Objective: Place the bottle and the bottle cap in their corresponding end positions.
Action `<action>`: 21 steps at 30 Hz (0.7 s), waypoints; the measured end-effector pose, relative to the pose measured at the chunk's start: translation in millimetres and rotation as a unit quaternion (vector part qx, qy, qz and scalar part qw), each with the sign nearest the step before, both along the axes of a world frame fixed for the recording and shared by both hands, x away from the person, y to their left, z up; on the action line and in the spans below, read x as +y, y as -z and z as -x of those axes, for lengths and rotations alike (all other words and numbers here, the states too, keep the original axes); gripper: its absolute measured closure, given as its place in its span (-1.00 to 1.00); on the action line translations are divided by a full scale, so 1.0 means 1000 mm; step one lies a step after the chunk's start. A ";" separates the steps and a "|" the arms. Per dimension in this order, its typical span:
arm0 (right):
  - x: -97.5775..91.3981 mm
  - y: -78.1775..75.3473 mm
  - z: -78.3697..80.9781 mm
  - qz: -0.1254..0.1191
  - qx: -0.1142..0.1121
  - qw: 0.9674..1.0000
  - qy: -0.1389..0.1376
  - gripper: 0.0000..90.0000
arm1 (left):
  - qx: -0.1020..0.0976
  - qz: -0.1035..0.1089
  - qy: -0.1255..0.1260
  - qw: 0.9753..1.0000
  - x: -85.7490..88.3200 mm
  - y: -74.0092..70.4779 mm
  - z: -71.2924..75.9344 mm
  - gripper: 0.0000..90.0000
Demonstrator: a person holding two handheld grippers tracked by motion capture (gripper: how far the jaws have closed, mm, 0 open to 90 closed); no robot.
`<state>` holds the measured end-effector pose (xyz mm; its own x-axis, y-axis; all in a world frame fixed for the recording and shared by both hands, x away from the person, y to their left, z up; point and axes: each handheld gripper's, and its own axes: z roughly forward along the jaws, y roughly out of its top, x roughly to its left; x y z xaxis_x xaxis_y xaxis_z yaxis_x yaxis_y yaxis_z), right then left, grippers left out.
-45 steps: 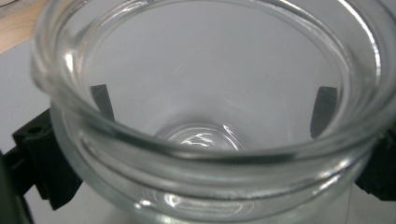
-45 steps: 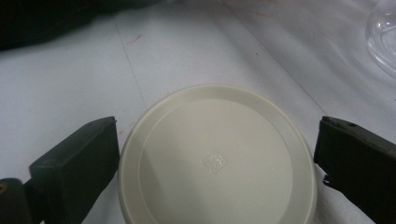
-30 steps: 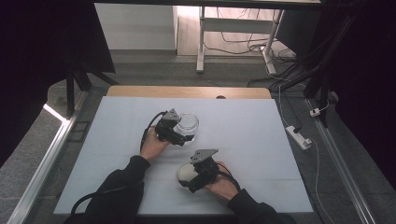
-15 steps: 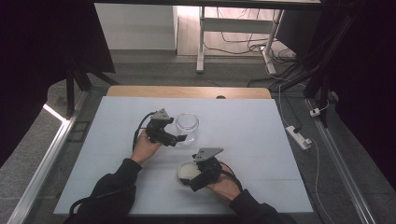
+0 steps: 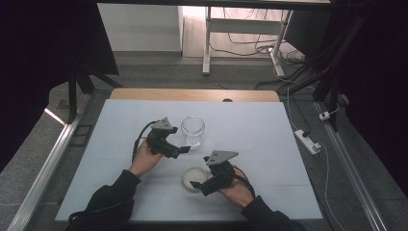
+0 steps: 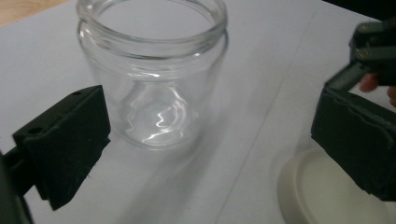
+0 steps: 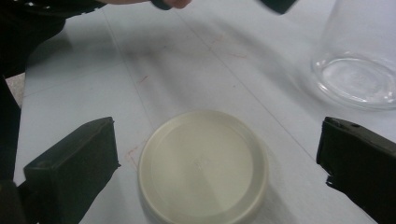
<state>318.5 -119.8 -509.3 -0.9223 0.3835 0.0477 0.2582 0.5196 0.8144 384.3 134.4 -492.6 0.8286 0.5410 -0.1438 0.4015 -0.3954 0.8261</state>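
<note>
An empty clear glass jar (image 5: 193, 130) stands upright and uncapped on the white table (image 5: 250, 130). Its cream round lid (image 5: 195, 177) lies flat, nearer the person. My left gripper (image 5: 182, 149) is open just to the near left of the jar, not touching it. The left gripper view has the jar (image 6: 154, 84) ahead between the wide-apart jaws of the left gripper (image 6: 210, 144), and the lid (image 6: 317, 191) at lower right. My right gripper (image 5: 198, 186) is open at the lid. In its own view, the right gripper (image 7: 215, 170) straddles the lid (image 7: 203, 168) without gripping it.
A wooden strip (image 5: 192, 94) runs along the table's far edge. A power strip (image 5: 308, 140) lies off the right edge. Metal rails (image 5: 53, 159) flank the table. The jar (image 7: 359, 60) stands right of the lid in the right gripper view.
My left gripper has drawn back from the jar toward the left and the person, leaving the jar standing. The right gripper has stayed at the lid.
</note>
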 end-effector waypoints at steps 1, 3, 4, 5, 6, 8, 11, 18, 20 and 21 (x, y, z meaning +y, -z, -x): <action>-0.001 -0.001 0.000 -0.002 0.000 1.000 0.002 -1.00 | 0.000 0.001 0.002 1.000 0.000 -0.001 0.002 -1.00; -0.004 -0.003 0.001 -0.004 -0.001 1.000 0.005 -1.00 | 0.000 0.004 0.008 1.000 0.001 -0.002 0.009 -1.00; -0.005 -0.005 0.001 -0.004 -0.002 1.000 0.007 -1.00 | 0.000 0.005 0.010 1.000 0.002 -0.002 0.011 -1.00; -0.006 -0.005 0.001 -0.004 -0.002 1.000 0.008 -1.00 | 0.000 0.004 0.011 1.000 0.003 -0.003 0.015 -1.00; -0.007 -0.007 0.001 -0.004 -0.002 1.000 0.008 -1.00 | 0.002 0.002 0.010 1.000 0.004 -0.003 0.017 -1.00; -0.009 -0.008 0.002 -0.002 -0.002 1.000 0.008 -1.00 | 0.000 0.003 0.009 1.000 0.007 -0.005 0.023 -1.00; -0.011 -0.011 0.004 0.001 -0.005 1.000 0.010 -1.00 | 0.002 0.014 0.008 1.000 0.013 -0.007 0.031 -1.00; -0.018 -0.019 0.010 0.002 -0.015 1.000 0.020 -1.00 | 0.004 0.038 -0.002 0.999 0.031 -0.011 0.052 -1.00; -0.022 -0.020 0.012 0.004 -0.017 1.000 0.024 -1.00 | 0.006 0.043 -0.005 0.999 0.036 -0.012 0.058 -1.00; -0.023 -0.021 0.013 0.006 -0.017 0.999 0.026 -1.00 | 0.006 0.046 -0.006 0.999 0.038 -0.012 0.061 -1.00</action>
